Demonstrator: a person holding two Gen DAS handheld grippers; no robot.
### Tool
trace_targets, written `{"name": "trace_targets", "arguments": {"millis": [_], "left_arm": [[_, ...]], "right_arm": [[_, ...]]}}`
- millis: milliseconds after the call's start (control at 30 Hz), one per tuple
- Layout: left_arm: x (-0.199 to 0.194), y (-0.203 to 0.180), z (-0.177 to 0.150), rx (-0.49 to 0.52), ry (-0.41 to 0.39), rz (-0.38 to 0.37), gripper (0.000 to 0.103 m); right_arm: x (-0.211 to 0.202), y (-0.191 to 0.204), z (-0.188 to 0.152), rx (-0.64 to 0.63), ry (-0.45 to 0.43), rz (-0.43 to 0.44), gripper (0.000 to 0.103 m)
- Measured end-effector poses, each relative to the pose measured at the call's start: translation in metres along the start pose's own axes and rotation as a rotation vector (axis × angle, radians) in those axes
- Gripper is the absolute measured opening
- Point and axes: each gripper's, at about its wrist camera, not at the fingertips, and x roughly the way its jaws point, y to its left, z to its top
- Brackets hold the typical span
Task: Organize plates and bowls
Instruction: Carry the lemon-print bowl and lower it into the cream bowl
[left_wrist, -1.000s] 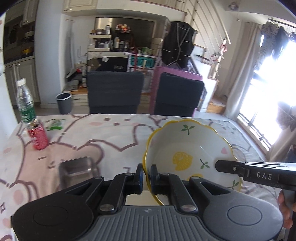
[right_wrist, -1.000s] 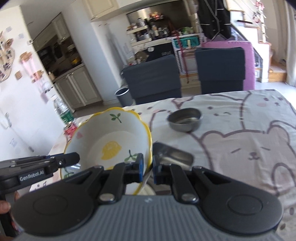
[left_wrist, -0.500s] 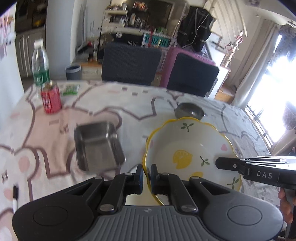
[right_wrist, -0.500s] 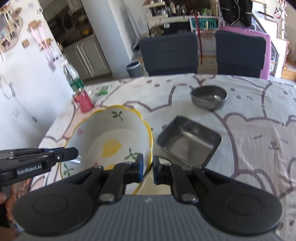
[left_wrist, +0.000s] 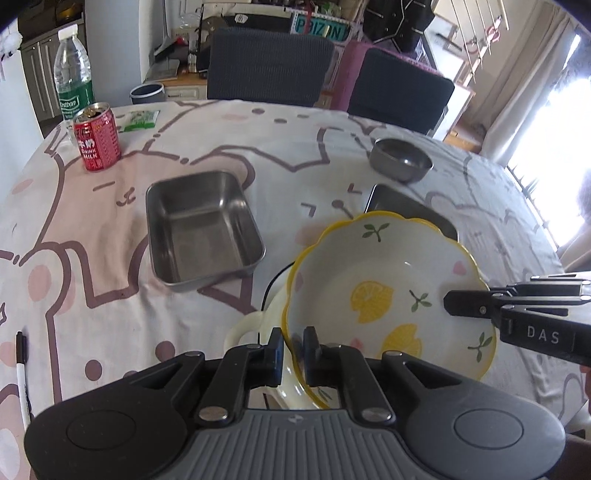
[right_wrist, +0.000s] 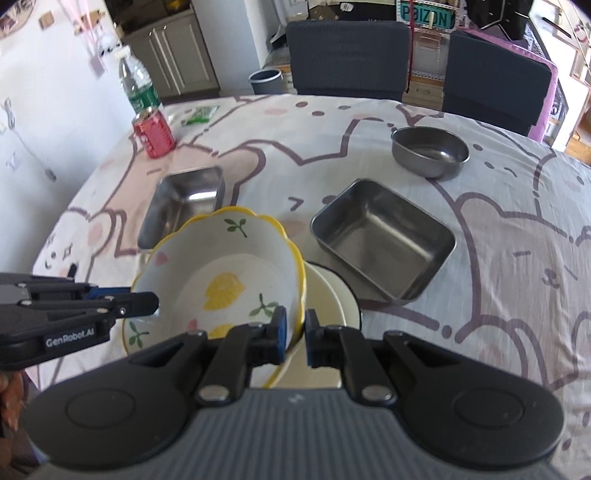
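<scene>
With the left gripper and right gripper each clamped narrowly on opposite rims of the lemon bowl, held just above the cream dish on the table, lower both sides evenly, keep it level, then release.

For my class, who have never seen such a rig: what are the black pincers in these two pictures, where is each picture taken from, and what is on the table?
There is no robot here. A person holds a two-finger gripper in each hand, and a camera on each looks along its fingers. One picture is from the left gripper, the other from the right gripper. Both are shut on opposite rims of the lemon bowl, holding it above a cream dish. On the bear-print tablecloth lie two square steel trays, a round steel bowl, a red can, a water bottle, a green packet and a pen.
</scene>
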Motion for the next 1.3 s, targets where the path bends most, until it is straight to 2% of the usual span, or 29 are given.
{"name": "trace_targets", "arguments": {"millis": [567,733,1300], "left_arm": [[0.027,-0.020,-0.010,0.113,0.101,0.043,0.014],[0.032,-0.021,-0.011,0.130,0.116,0.050,0.014],[0.033,-0.022,-0.011,0.162,0.114,0.045,0.014]], "right_arm": [[0.018,-0.002,-0.004,-0.042,0.088,-0.050,0.012],[0.017,-0.002,-0.004,-0.047,0.084,-0.048,0.012],[0.026,0.000,-0.004,-0.081,0.123,-0.071,0.011]]}}
